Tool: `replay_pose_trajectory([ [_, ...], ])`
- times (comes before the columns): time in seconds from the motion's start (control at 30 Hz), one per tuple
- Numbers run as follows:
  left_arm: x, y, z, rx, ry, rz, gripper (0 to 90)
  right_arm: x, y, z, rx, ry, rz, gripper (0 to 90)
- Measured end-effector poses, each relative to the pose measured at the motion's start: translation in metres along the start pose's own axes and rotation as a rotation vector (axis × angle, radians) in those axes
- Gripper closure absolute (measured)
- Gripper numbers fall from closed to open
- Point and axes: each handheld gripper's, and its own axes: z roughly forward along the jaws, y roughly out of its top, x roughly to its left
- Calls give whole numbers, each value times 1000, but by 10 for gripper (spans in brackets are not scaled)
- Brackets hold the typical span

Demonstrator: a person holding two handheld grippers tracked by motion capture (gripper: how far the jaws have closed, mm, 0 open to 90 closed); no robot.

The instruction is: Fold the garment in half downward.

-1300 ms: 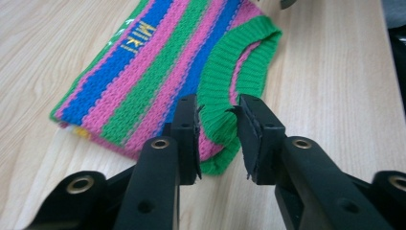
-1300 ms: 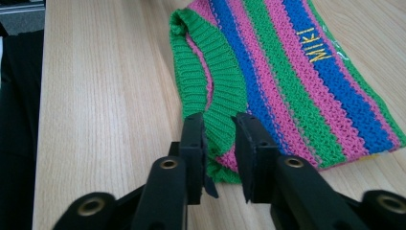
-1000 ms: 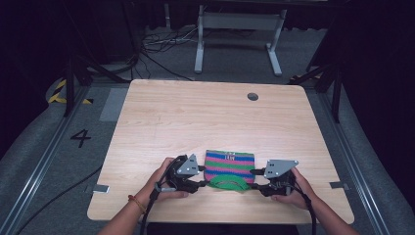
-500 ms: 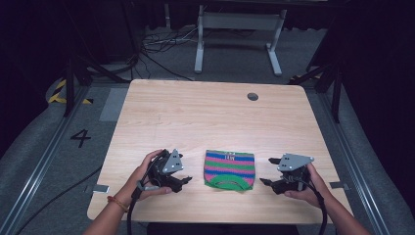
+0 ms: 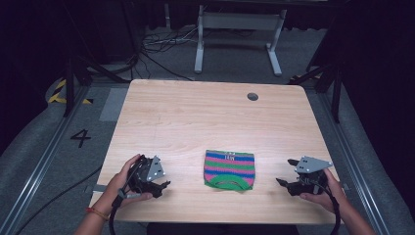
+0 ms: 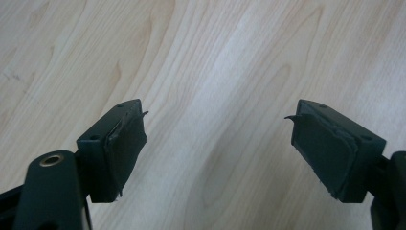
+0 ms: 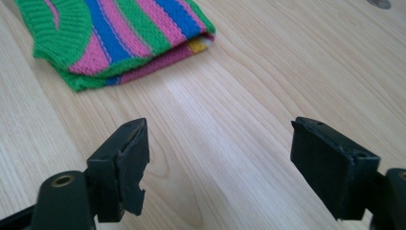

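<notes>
Pale wooden table [image 5: 195, 122], dark floor around it. Left gripper [image 5: 161, 186] near front edge, jaws spread wide, nothing between them. Right gripper [image 5: 283, 182] likewise released and empty. Folded striped knit garment [image 5: 230, 169] lies flat between the two, well apart from each.

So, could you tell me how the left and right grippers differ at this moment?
The left gripper sits left of the striped knit garment, the right gripper to its right. The left gripper view has bare wooden table beyond its jaws; the right gripper view has the garment's folded edge ahead. The right gripper's left pad looks chipped; the left's pads are frayed. Both are open, empty and apart from the garment.
</notes>
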Motion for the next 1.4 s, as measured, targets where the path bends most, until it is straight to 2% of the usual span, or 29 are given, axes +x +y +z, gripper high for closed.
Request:
replay_pose_trajectory([
  [0.13, 4, -15, -4, 16, 2, -27, 193, -4, -12, -5, 8, -25, 13, 229],
  [0.2, 7, -22, -5, 10, -13, -53, 193, -6, -17, -8, 2, -21, 30, 230],
  [0.33, 12, -33, -9, 8, -11, -85, 193, -11, -30, -12, 10, -29, 38, 233],
  [0.47, 15, -43, -14, 12, -10, -117, 188, -16, -43, -17, 20, -40, 66, 232],
  [0.57, 15, -50, -16, 36, 9, -126, 185, -18, -50, -20, 21, -42, 80, 232],
  [0.7, 15, -57, -20, 31, 5, -147, 185, -20, -59, -25, 26, -49, 103, 227],
  [0.87, 18, -68, -23, 33, 8, -169, 183, -26, -72, -30, 39, -40, 171, 221],
  [0.9, 18, -68, -23, 33, 8, -169, 183, -26, -72, -30, 39, -40, 171, 221],
  [0.93, 19, -71, -24, 25, 2, -180, 183, -28, -78, -31, 29, -38, 201, 220],
  [1.0, 21, -75, -26, 14, 0, -205, 183, -29, -81, -32, 24, -47, 207, 220],
  [1.2, 23, -89, -26, 3, -31, -267, 176, -32, -96, -35, -7, -45, 274, 221],
  [1.3, 25, -98, -26, -31, -43, -325, 169, -32, -104, -33, -15, -55, 300, 203],
  [1.37, 27, -106, -23, -80, -68, -377, 155, -34, -107, -35, -24, -50, 329, 205],
  [1.4, 26, -106, -23, -79, -55, -387, 146, -35, -108, -35, -28, -49, 341, 201],
])
